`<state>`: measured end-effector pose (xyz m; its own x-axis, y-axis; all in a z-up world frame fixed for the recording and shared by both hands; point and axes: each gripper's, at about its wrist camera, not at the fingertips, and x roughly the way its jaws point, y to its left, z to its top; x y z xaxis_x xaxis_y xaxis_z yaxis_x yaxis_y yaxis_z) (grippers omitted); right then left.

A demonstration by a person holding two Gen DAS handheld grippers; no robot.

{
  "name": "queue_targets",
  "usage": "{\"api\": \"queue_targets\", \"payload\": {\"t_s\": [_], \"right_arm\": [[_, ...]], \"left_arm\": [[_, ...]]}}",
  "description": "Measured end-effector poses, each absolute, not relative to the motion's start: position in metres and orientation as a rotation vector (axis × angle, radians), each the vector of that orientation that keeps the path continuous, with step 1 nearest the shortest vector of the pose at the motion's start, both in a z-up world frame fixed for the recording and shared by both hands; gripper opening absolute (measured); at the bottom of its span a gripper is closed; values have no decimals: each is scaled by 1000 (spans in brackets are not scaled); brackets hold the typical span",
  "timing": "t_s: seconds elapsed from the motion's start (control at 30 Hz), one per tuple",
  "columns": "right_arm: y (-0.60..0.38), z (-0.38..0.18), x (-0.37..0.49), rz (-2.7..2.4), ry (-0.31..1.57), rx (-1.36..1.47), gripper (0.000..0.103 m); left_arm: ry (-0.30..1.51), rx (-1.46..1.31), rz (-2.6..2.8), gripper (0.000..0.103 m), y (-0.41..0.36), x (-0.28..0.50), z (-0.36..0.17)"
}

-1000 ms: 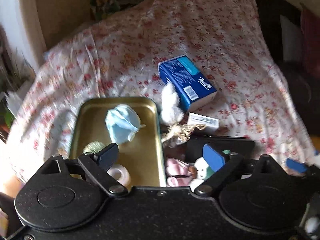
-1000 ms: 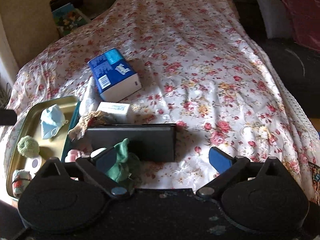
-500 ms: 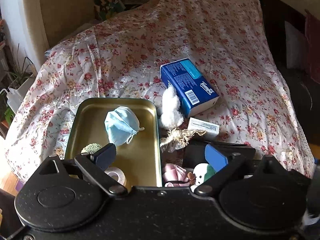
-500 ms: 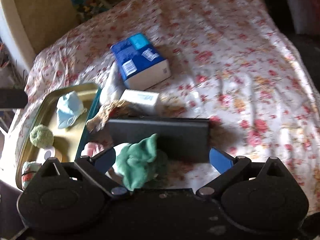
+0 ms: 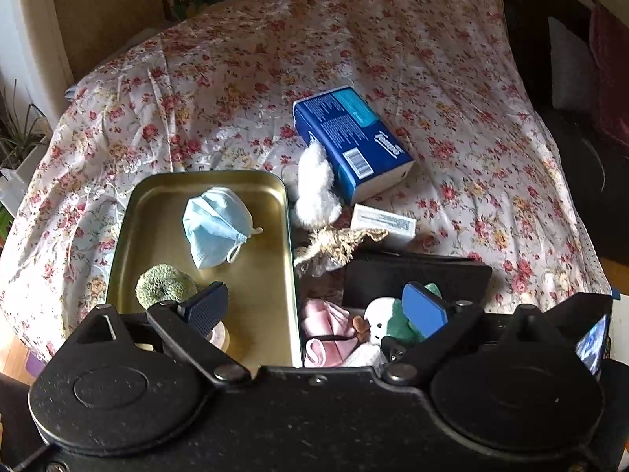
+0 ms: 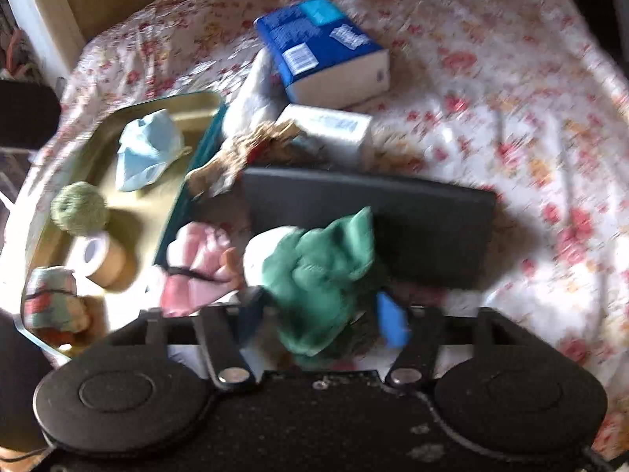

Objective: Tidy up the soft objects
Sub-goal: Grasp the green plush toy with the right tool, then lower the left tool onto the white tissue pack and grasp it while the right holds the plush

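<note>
Sitting between closing right gripper pads: green plush toy.

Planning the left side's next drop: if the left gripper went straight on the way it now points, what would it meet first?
Most likely the gold tray: the open left gripper straddles its right wall, with the pink cloth beside it. Depth is unclear.

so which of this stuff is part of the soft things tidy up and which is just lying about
Part of the job:
- green plush, between the right tool's just-closing fingers
- pink cloth
- white fluff
- mask, green ball and patterned bundle, already in the tray

Lying about:
- tissue pack
- small white box
- black case
- tape roll
</note>
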<state>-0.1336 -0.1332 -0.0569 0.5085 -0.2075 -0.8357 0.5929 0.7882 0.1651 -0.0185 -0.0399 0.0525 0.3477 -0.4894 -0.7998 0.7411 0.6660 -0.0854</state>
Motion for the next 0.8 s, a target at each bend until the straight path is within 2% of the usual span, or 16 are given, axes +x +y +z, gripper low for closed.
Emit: {"api": "queue_targets", "payload": {"t_s": [0.07, 0.27, 0.63, 0.8], "right_arm": [[-133, -55, -136, -513, 917, 467, 40], [-141, -38, -156, -591, 902, 468, 38], [-175, -12, -197, -816, 855, 501, 39], [-183, -6, -200, -796, 783, 490, 44]], "left_arm": [[927, 318, -819, 92, -39, -18, 50], [959, 338, -833, 92, -39, -21, 44], [1035, 383, -867, 92, -47, -34, 27], [1140, 327, -864, 90, -47, -42, 9]]}}
